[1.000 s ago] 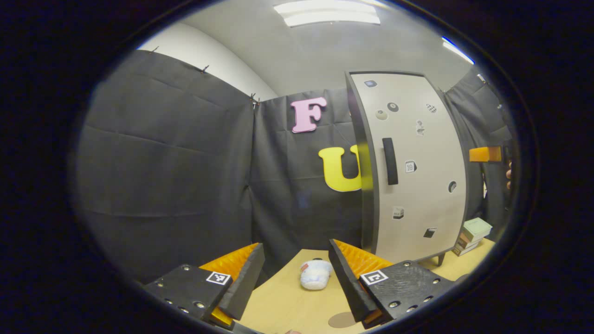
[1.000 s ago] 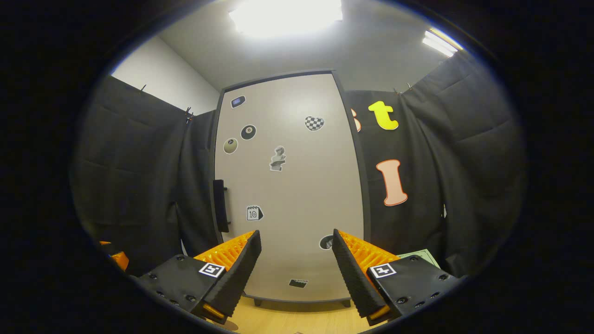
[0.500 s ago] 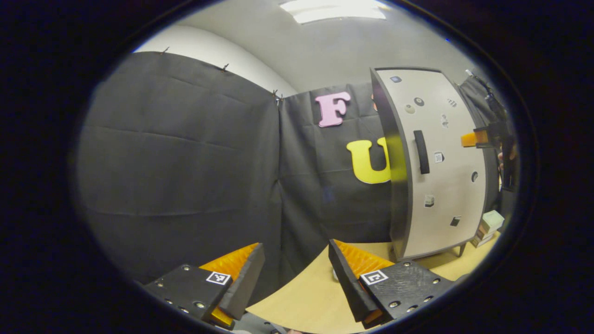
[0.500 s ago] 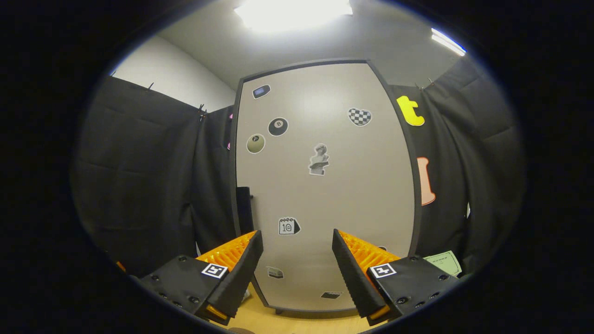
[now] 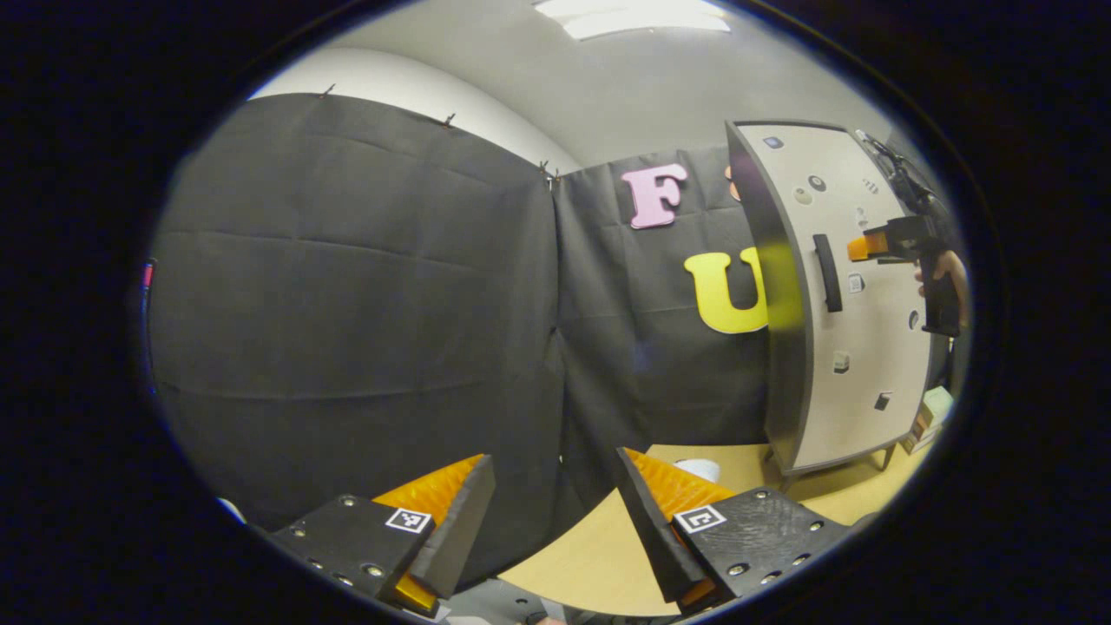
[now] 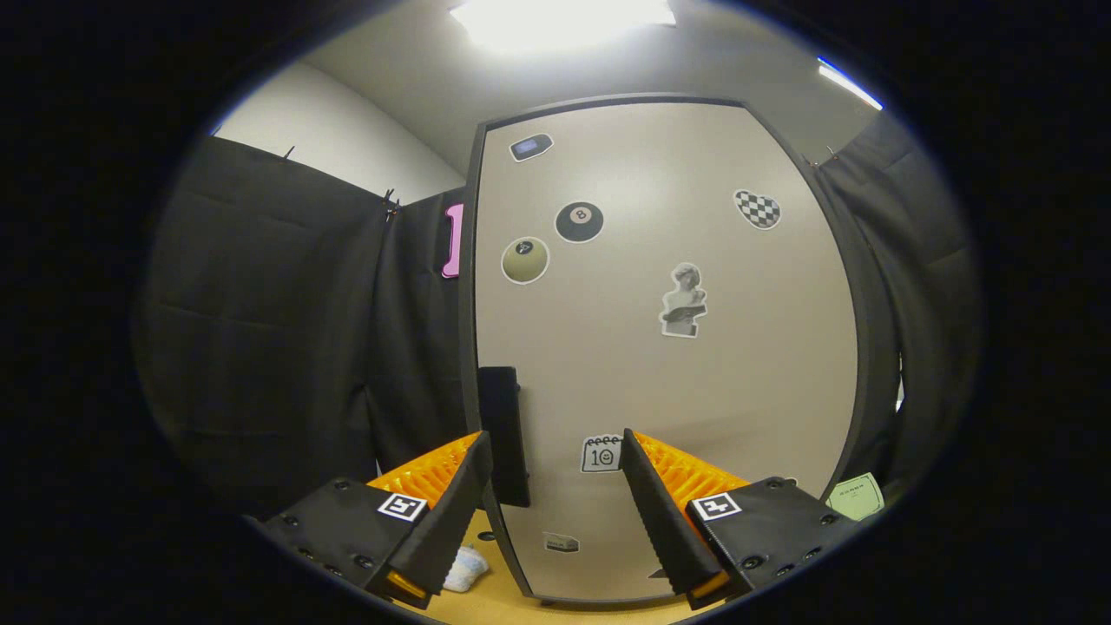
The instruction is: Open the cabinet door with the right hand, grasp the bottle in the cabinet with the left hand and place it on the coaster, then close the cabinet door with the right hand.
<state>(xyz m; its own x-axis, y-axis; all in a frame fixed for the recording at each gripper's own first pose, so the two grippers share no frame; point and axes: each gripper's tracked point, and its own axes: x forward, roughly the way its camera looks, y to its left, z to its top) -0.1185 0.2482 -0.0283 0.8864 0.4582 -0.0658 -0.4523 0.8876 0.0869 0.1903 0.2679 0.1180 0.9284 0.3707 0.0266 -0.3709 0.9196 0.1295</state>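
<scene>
Wood-toned tabletop (image 5: pixel 599 555) lies just beyond the left gripper (image 5: pixel 555 512), whose fingers stand wide apart with nothing between them. A small white object (image 5: pixel 699 469) sits on the table past its tip, partly hidden; what it is cannot be told. In the right gripper view, the right gripper (image 6: pixel 555 508) is likewise spread wide and empty, pointed at the cabinet door (image 6: pixel 668 347), which is shut. The dark vertical handle (image 6: pixel 503 434) stands near the door's left edge, just above and beside that gripper's left finger, not yet between the two.

From the left gripper view the same cabinet (image 5: pixel 855 295) stands on short legs at the far right of the table, with the right gripper (image 5: pixel 868 246) and the hand (image 5: pixel 942 278) holding it close in front of the door.

The handle looks like a rigid bar, raised off the panel, so it should take a firm pinch across its width around mid-height; the door is a stiff flat panel that will likely swing on hinges at its right edge. The bottle is presumably behind the closed door, and the coaster cannot be made out. Stickers (image 6: pixel 579 221) dot the door, and paper items (image 6: pixel 855 496) lie beside the cabinet's base.
</scene>
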